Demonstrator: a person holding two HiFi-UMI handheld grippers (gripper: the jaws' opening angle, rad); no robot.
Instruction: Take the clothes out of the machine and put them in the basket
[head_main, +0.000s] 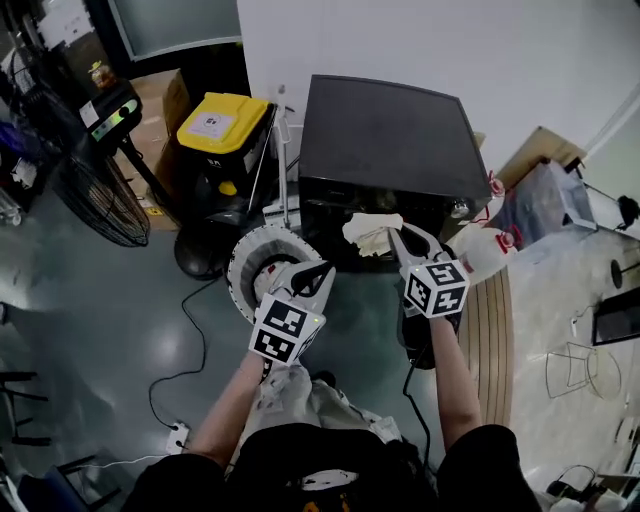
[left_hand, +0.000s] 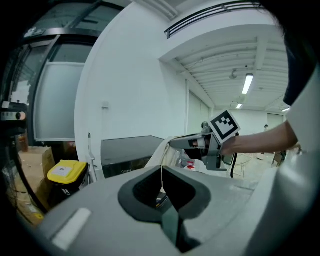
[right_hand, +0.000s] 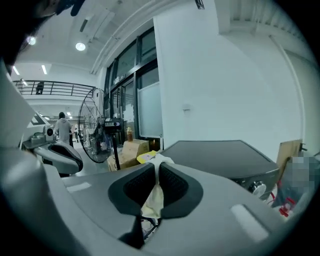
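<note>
The black washing machine (head_main: 390, 130) stands ahead of me, with a round white slatted basket (head_main: 250, 262) on the floor at its left front. My right gripper (head_main: 393, 233) is raised in front of the machine's top edge and is shut on a cream cloth (head_main: 370, 232). That cloth (right_hand: 154, 197) hangs bunched between its pads (right_hand: 172, 182). My left gripper (head_main: 325, 270) hovers over the basket, lower and to the left. In the left gripper view its jaws (left_hand: 161, 172) are together, with only a thin white line between them. I cannot tell whether that line is a strand of the cloth.
A black bin with a yellow lid (head_main: 222, 125) stands left of the machine, and a floor fan (head_main: 100, 200) stands further left. Cables (head_main: 190, 370) and a power strip (head_main: 178, 435) lie on the floor. A white jug (head_main: 485, 250) and a wooden board (head_main: 490, 330) are on the right.
</note>
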